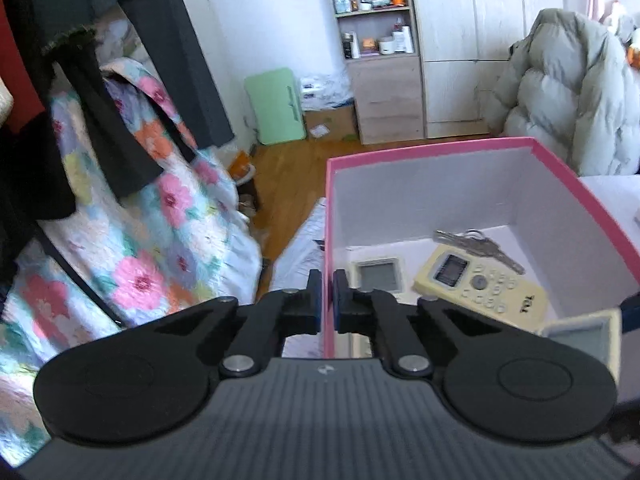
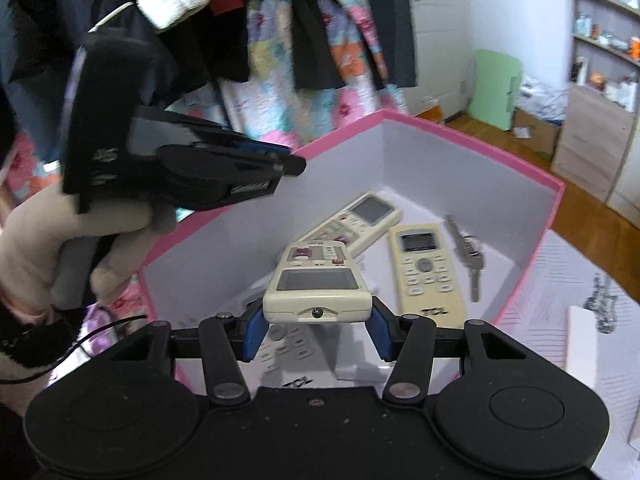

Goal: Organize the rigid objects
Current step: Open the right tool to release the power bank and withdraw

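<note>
A pink box (image 1: 432, 150) with a white inside holds a yellowish TCL remote (image 1: 482, 290), a white remote (image 1: 378, 274) and a bunch of keys (image 1: 478, 244). My left gripper (image 1: 327, 300) is shut on the box's left wall. In the right wrist view my right gripper (image 2: 318, 332) is shut on a cream remote (image 2: 316, 284) and holds it over the near part of the box (image 2: 472, 142). The TCL remote (image 2: 426, 272), the white remote (image 2: 360, 220) and the keys (image 2: 468, 256) lie beyond it. The left gripper (image 2: 292, 164) shows at the box's left wall.
A floral quilt (image 1: 160, 220) and dark hanging clothes (image 1: 120, 80) are on the left. A green case (image 1: 276, 106), a shelf unit (image 1: 376, 52) and a wardrobe stand across the wooden floor. A puffy coat (image 1: 568, 92) is at right. A white object (image 2: 580, 344) lies right of the box.
</note>
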A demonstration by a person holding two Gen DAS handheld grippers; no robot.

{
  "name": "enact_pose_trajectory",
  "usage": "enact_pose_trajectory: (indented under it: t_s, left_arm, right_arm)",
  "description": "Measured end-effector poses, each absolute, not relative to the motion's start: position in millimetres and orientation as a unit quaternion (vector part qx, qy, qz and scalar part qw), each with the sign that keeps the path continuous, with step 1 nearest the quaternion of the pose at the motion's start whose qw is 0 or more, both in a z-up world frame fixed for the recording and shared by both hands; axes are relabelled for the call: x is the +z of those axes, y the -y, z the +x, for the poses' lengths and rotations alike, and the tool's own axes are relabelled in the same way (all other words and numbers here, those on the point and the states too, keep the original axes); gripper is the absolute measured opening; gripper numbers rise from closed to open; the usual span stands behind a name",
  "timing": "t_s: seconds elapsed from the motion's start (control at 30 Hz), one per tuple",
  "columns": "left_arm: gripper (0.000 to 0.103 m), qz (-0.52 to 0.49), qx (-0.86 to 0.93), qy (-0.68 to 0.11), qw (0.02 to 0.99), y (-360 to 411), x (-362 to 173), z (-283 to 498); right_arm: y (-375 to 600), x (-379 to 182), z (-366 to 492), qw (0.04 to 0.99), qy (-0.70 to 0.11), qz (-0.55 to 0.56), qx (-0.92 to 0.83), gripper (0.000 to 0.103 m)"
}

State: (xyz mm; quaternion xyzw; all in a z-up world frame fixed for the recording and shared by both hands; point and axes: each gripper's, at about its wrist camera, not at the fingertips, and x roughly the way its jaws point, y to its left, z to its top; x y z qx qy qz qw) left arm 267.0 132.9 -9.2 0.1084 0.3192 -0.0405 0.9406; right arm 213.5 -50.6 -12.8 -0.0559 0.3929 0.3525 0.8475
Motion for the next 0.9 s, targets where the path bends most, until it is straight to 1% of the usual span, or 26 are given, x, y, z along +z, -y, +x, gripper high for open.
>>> enact_pose_trajectory:
  t_s: [0.2,0.3,0.43,0.53,0.63,0.73,0.9]
  left_arm:
    - [0.003,0.093,-0.045,-0.320,0.942,-138.5,-8.3,268.1]
    - [0.003,0.092,-0.044,-0.320,0.942,-140.3,-7.9,268.8]
    - [0.003,0.102,-0.042,-0.319,0.941,-138.2,-8.2,269.8]
    - [0.003,0.101,-0.043,-0.318,0.942,-137.4,-9.0,269.8]
    - [0.003,0.101,-0.043,-0.318,0.942,-137.4,-9.1,269.7]
    - [0.003,0.103,-0.045,-0.315,0.942,-137.2,-8.8,268.5]
    - [0.002,0.118,-0.043,-0.300,0.946,-131.2,-9.5,262.4]
  right_arm:
    - [54.9,-18.1,221.7,0.828,-0.417,-0.020,0.373,0.058]
    - [66.6,-7.0,214.4,0.838,-0.396,-0.004,0.377,0.062]
    - [100.6,13.8,198.7,0.859,-0.357,0.032,0.366,0.064]
    - [135.7,24.6,185.6,0.888,-0.323,0.047,0.325,0.067]
    - [168.8,23.1,175.3,0.915,-0.300,0.041,0.267,0.069]
    - [195.2,6.6,172.3,0.928,-0.313,0.037,0.197,0.069]
    - [210.4,-38.1,179.6,0.917,-0.374,0.003,0.138,0.069]
